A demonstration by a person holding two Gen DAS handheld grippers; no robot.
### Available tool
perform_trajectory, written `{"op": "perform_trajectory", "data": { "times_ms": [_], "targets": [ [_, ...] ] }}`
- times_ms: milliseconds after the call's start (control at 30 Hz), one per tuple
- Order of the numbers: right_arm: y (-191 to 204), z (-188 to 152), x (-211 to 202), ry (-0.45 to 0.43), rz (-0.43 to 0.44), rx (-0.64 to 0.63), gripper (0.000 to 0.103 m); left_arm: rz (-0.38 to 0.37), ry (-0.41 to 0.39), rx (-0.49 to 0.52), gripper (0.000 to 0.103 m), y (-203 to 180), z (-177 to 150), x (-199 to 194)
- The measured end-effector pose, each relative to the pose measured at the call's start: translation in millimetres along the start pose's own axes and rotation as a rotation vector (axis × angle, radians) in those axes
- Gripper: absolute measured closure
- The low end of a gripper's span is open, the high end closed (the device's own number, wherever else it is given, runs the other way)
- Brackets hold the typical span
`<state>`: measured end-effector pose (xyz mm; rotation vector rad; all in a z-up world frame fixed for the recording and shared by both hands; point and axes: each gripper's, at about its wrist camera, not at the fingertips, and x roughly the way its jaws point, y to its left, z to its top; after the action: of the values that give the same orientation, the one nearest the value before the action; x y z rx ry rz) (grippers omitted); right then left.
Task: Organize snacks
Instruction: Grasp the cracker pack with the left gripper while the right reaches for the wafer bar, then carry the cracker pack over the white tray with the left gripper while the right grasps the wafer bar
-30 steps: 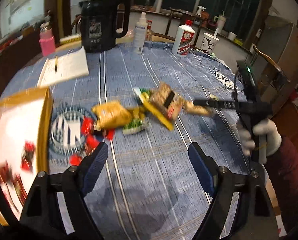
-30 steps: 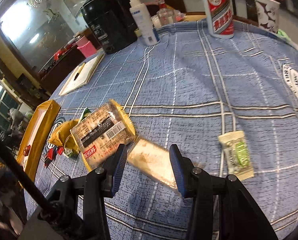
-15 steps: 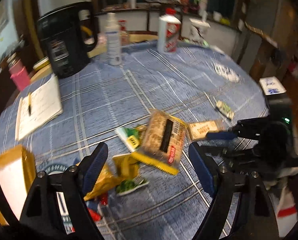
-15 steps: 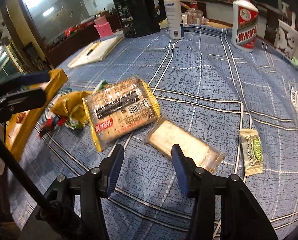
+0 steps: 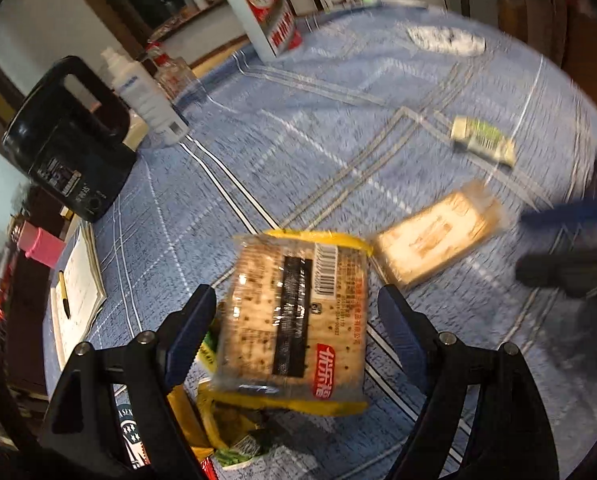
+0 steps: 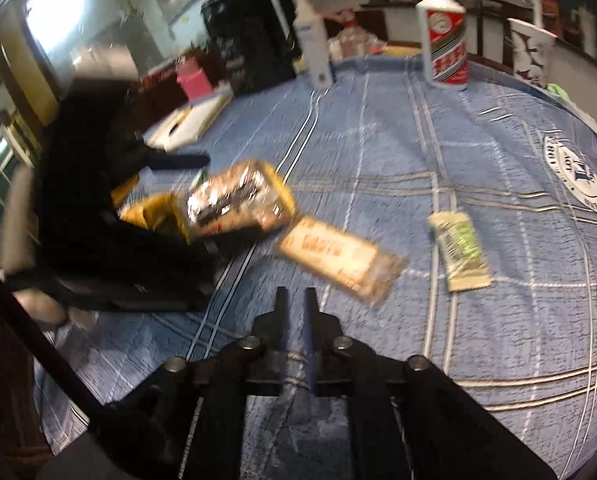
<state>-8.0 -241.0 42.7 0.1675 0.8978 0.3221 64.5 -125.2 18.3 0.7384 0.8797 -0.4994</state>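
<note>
The open left tool [image 5: 294, 322] has been brought astride the cracker packet [image 5: 298, 316], ungripped; the right tool [image 6: 296, 300], nearly closed, holds nothing.

Left gripper [image 5: 298, 316]: jaws stand wide apart, blue pads angled steeply down toward the table; the pads press on nothing. From the right wrist view the same unit [image 6: 110, 220] shows as a dark blurred mass at the left, one blue finger reaching forward.

Right gripper [image 6: 296, 312]: jaws nearly together with a narrow gap, having just been opening slightly; nothing sits between them. It points downward at the cloth. In the left wrist view its blue finger shows blurred at the right edge.
</note>
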Motion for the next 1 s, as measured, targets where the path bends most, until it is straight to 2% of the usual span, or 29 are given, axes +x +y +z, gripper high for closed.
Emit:
{"op": "perform_trajectory", "data": {
  "times_ms": [33,67,100,133,233,367,467,600,667,800,833,867,900,933,1000],
  "targets": [
    [-6.0,3.1,-1.3,-0.014,-0.003,0.018,0.065,0.022,0.004,0.012,0.019,-2.2,-0.5,1.8],
    [-9.6,5.4,-0.9,-0.018,0.002,0.032,0.064,0.03,-0.007,0.015,0.019,-3.2,0.2,1.2],
    [-12.4,8.0,0.9,-0.018,0.008,0.044,0.064,0.022,0.004,0.006,0.022,-2.0,0.6,2.0],
    [-15.8,9.7,2.1,-0.016,0.016,0.054,0.064,-0.004,0.014,-0.013,0.033,0.6,0.9,2.8],
    [-24.8,14.3,6.4,-0.015,0.032,0.074,0.064,-0.072,0.02,-0.07,0.033,10.0,-2.6,2.1],
    [-25.7,22.5,15.6,-0.006,0.051,0.058,0.061,-0.075,-0.02,-0.122,0.033,16.2,-9.4,-14.1],
    [-18.9,29.2,27.7,0.015,0.029,0.013,0.053,-0.106,-0.065,-0.191,0.033,29.6,-17.4,-37.5],
    [-8.1,32.7,45.4,0.058,-0.011,-0.064,0.053,-0.132,-0.125,-0.273,0.033,46.5,-31.4,-72.6],
    [0.8,32.1,50.3,0.057,-0.041,-0.118,0.047,-0.139,-0.16,-0.315,0.033,57.1,-42.9,-92.4],
    [20.1,25.8,54.5,0.07,-0.116,-0.231,0.047,-0.143,-0.215,-0.393,0.033,78.7,-71.1,-127.7],
    [24.0,24.0,55.1,0.073,-0.137,-0.254,0.054,-0.139,-0.225,-0.408,0.033,84.1,-78.0,-134.2],
    [28.7,21.4,54.8,0.074,-0.158,-0.276,0.073,-0.131,-0.238,-0.428,0.033,90.9,-88.1,-143.5],
    [31.1,20.6,54.0,0.08,-0.165,-0.283,0.085,-0.128,-0.245,-0.443,0.033,96.1,-95.0,-148.6],
    [31.4,19.9,51.9,0.09,-0.163,-0.277,0.102,-0.122,-0.253,-0.468,0.033,103.7,-105.7,-155.9],
    [33.4,17.8,50.4,0.107,-0.176,-0.271,0.103,-0.103,-0.265,-0.508,0.033,116.1,-123.9,-166.5]
  ]
}}
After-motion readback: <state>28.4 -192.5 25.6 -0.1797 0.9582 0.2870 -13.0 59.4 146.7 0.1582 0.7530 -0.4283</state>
